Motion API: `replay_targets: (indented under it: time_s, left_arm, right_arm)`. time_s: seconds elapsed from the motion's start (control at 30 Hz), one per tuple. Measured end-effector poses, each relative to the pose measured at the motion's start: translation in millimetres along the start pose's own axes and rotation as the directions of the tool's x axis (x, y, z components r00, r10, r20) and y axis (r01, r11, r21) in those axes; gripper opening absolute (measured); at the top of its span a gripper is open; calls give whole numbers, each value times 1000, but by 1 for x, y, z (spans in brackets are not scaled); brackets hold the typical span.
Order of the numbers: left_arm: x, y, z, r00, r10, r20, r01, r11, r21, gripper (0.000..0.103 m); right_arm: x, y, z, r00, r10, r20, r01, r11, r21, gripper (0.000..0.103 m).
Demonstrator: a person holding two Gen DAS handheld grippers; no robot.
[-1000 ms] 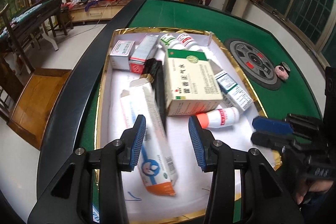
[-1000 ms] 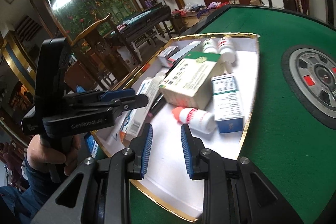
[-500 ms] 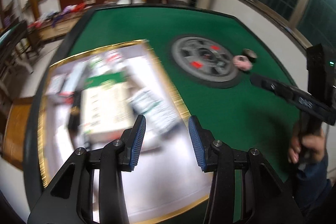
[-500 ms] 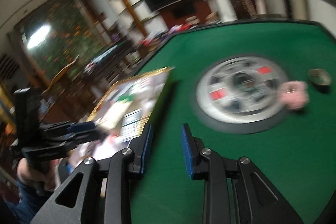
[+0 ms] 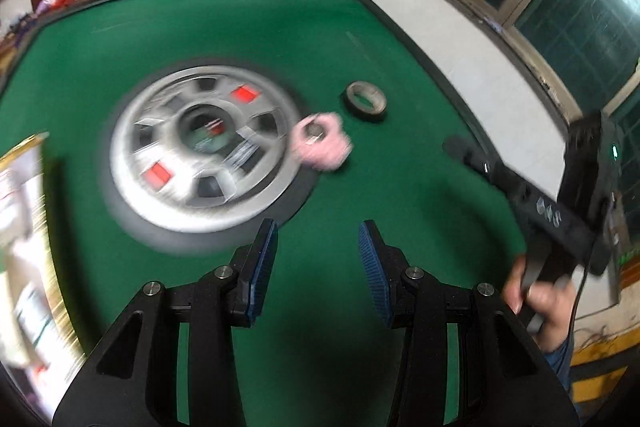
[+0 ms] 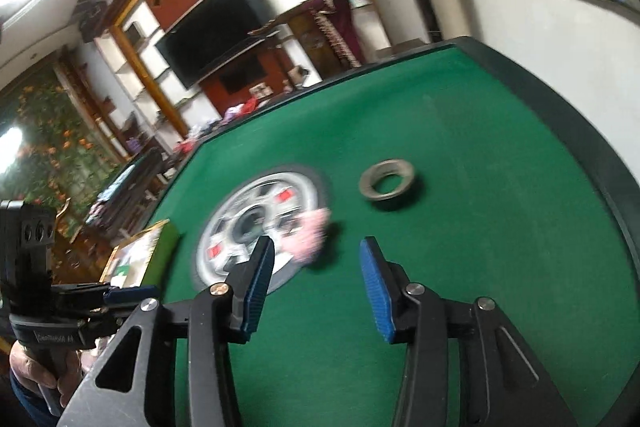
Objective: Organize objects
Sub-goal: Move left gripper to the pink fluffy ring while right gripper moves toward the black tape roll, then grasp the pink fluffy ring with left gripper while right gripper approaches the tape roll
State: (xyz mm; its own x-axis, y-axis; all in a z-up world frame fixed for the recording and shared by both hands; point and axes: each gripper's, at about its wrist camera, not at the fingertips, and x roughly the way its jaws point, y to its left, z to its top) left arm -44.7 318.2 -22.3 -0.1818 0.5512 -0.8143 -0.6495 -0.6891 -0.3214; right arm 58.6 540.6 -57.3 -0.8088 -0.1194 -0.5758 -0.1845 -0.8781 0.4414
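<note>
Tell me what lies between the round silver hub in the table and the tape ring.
A pink fluffy item sits at the silver hub's edge, toward the tape ring; then bare green felt. Both wrist views show it.

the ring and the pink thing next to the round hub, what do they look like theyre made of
The ring looks like dull grey metal or a roll of tape: matte, hollow centre; blur leaves it open. The pink thing looks soft and fuzzy, likely fabric or plush, with ragged edges. The table looks like green felt, matte and even.
</note>
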Motion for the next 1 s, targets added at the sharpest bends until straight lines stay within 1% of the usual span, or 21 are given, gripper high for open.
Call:
replay_targets:
  time_s: [0.07,0.13,0.17,0.27,0.37,0.47,0.57,0.63,0.7,0.8,0.83,0.87,0.97,1.0]
  left_arm:
    - [24,-2,18,999,-32,-29,30,999,-36,42]
    - [42,-2,33,997,-39,-61,34,996,-78,42]
    - [49,-2,39,997,-38,-68,33,996,-80,42]
    - [65,-6,56,997,20,-75,-23,999,-47,42]
    - [79,-8,68,993,73,-93,-75,997,-19,42]
    - [92,-10,74,990,68,-125,-69,998,-8,42]
    - [102,-11,78,986,89,-144,-90,996,1,42]
    - [109,-11,81,982,123,-145,-123,992,9,42]
    - [116,-8,84,979,133,-154,-135,991,0,42]
    - [117,-4,86,985,122,-124,-128,991,-38,42]
    - [115,-2,86,985,129,-118,-134,990,-38,33]
    - [112,-2,84,985,141,-100,-145,989,-32,29]
    - [103,0,72,989,136,-59,-137,990,-17,28]
    - [96,2,64,990,130,-46,-131,991,-18,28]
  right_arm:
    - [0,-17,5,1000,-13,-5,13,1000,23,45]
    - [0,-30,7,1000,-6,-14,7,998,63,45]
    - [0,-34,7,1000,6,-21,-4,997,80,45]
    - [-1,-41,8,998,62,-30,-58,990,129,45]
    - [-4,-37,8,995,94,-29,-89,987,130,45]
    - [-7,-31,8,993,117,-28,-113,986,124,45]
    - [-9,-29,8,991,130,-23,-126,983,133,45]
    - [-10,-29,8,991,134,-19,-130,982,139,45]
    - [-9,-30,8,991,131,-21,-127,982,139,46]
    - [-8,-32,7,993,116,-22,-112,984,141,46]
    - [-8,-33,7,994,111,-21,-107,984,142,46]
    - [-7,-34,7,994,104,-19,-100,984,144,46]
    - [-6,-38,7,997,74,-13,-72,988,139,46]
    - [-5,-39,7,998,64,-14,-61,988,138,46]
